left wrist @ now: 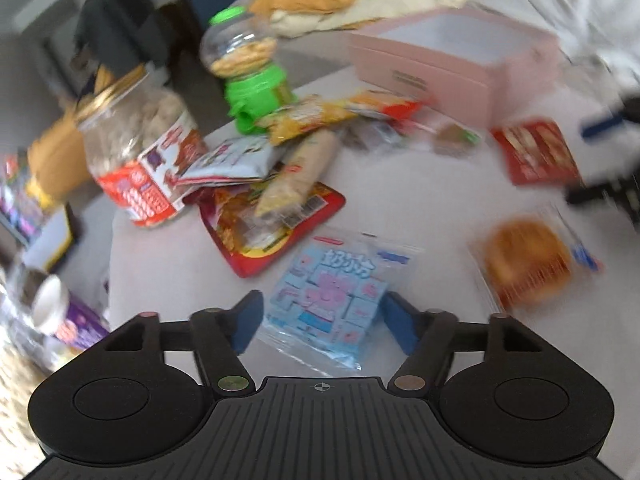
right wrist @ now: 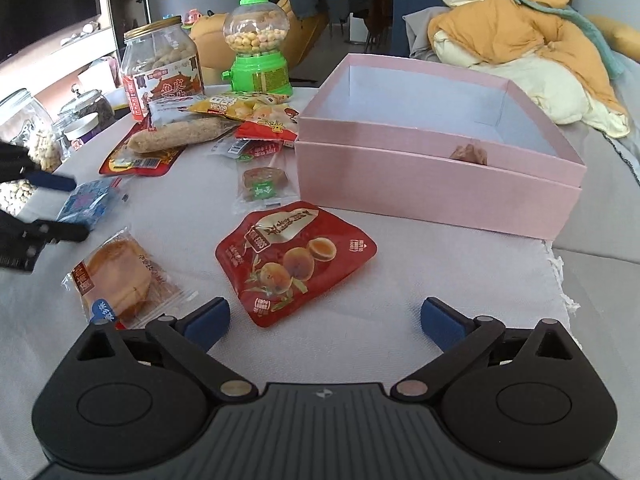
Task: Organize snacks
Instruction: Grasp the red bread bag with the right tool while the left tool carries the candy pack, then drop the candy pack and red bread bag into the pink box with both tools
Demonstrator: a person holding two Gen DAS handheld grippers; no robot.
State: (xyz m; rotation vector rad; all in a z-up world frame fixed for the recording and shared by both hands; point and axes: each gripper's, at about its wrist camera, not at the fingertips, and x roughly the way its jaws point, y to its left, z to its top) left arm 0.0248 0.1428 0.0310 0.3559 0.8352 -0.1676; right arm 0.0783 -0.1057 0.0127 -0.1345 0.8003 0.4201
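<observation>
Left wrist: left gripper (left wrist: 322, 322) jaws spread, pads clear of the blue packet (left wrist: 334, 296) lying flat between them on the grey cloth (left wrist: 420, 208); nothing gripped. Frame is blurred. Ahead of the jaws, a pile: red pouch (left wrist: 256, 220) with a tan roll (left wrist: 298, 176) across it, white packet (left wrist: 236, 160), yellow packet (left wrist: 312, 116). Ahead-left, jar (left wrist: 140, 152) and green dispenser (left wrist: 248, 68). Ahead-right, pink box (left wrist: 456, 64), open top. Right of the jaws, bun pack (left wrist: 524, 268); beyond it, egg pouch (left wrist: 536, 152).

Right wrist: right gripper (right wrist: 325, 322) jaws wide apart, empty, only cloth (right wrist: 400, 264) between them. Egg pouch (right wrist: 294, 258) just ahead of the left pad, apart from it. Bun pack (right wrist: 124, 276) left of the jaws. Pink box (right wrist: 440, 184) ahead-right, one small brown snack (right wrist: 470, 154) inside by the near wall. Small wrapped cake (right wrist: 264, 184) sits between egg pouch and box. Far left, left gripper (right wrist: 66, 208) straddles the blue packet (right wrist: 88, 204). Jar (right wrist: 164, 68), dispenser (right wrist: 258, 46) and the pile stand behind. Orange jacket (right wrist: 520, 36) beyond the box.
</observation>
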